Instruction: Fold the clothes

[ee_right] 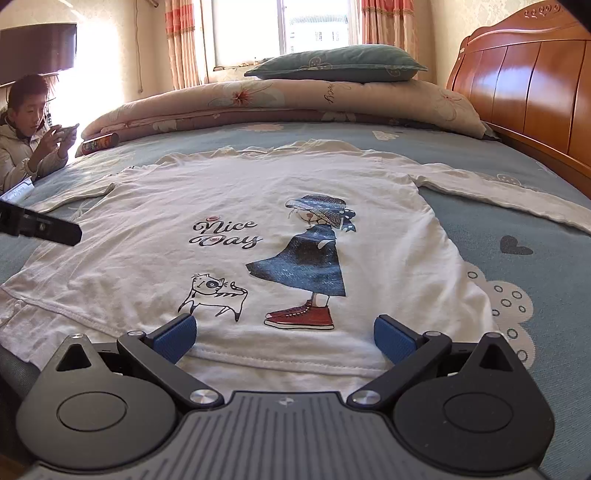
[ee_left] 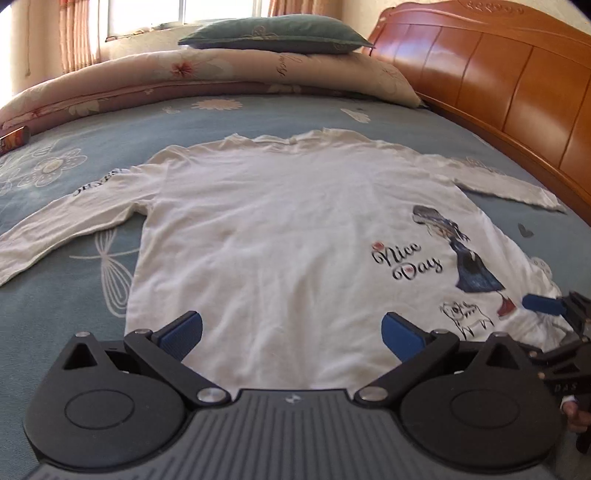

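While hovering low at the hem end of the white long-sleeved shirt (ee_left: pixel 280 229), shows the left gripper (ee_left: pixel 291 328) with its fingers (ee_left: pixel 184 328) spread wide and empty. Shows the same of the right gripper (ee_right: pixel 284 332): fingers wide apart, gripping nothing, straddling the stitched hem just below the red shoe of the printed figure (ee_right: pixel 314 258).

Lies flat and face up on the bed (ee_left: pixel 74 295), collar at the far end towards the rolled quilt (ee_left: pixel 221 77) and the green pillow (ee_left: pixel 277 35), hem nearest the fingers, long axis running straight away from both cameras. Throws a sleeve out to either side: the left sleeve (ee_left: pixel 55 236) angled back towards the near left, the right sleeve (ee_right: pixel 498 192) stretched towards the wooden headboard (ee_right: pixel 524 81).

Puts the left gripper over the plain half of the hem and the right gripper over the printed half, side by side and close. Leaves neither clearly nearer to the shirt as a whole; probably suits each to the hem corner or sleeve on its own side. Reads as the very start of the fold, with no part yet doubled over.

Hides the hem edge under the gripper body in the left wrist view. Cuts off the left cuff at the frame edge there, and the right cuff at the edge of the right wrist view. Cannot tell whether the fingers touch the cloth or hang just above it.

Also takes in a can (ee_right: pixel 99 142) beside the quilt and a person (ee_right: pixel 26 147) seated by the bed with a phone, well apart from the shirt
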### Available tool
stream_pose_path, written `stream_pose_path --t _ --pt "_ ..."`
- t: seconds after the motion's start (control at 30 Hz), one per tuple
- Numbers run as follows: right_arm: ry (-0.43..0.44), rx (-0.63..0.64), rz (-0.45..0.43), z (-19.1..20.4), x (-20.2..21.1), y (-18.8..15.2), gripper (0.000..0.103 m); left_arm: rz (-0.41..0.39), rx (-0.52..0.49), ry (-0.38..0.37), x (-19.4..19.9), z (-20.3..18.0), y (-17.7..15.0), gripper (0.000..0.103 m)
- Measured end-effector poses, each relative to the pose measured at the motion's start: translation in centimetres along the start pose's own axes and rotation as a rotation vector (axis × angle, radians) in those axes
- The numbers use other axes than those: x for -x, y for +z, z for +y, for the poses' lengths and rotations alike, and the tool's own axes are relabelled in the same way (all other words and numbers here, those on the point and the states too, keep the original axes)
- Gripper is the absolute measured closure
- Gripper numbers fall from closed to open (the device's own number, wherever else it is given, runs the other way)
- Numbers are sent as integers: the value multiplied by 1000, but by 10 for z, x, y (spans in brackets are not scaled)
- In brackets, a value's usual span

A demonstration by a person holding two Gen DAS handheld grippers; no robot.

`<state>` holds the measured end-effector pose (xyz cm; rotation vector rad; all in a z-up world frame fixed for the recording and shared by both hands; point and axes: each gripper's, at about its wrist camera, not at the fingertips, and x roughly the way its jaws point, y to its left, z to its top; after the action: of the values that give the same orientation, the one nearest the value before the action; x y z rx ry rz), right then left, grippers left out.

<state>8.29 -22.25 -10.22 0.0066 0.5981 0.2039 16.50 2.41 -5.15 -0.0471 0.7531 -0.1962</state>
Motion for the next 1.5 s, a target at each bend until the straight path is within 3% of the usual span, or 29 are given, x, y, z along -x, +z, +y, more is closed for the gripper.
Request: stream_pose_path --t 0.1,0.2,0.43,0.67,1.03,1.23,1.5 --pt "-11 12 1 3 0 -1 0 77 122 -36 -33 28 13 1" --pt "-9 2 0 2 0 0 0 92 171 3 -50 42 8 1" --pt "-2 -4 -4 0 0 0 0 88 233 31 -26 63 4 1" --pt "-18 8 -4 3 -1 -1 0 78 135 -53 -10 18 -9 1" --pt "-20 6 -12 2 0 -2 0 123 -36 63 -14 -26 -40 1" --pt "-23 4 -13 2 2 -3 0 108 -72 88 -6 -29 -51 1" --pt "-23 -1 -15 1 5 -4 0 88 -46 94 0 -27 -58 1"
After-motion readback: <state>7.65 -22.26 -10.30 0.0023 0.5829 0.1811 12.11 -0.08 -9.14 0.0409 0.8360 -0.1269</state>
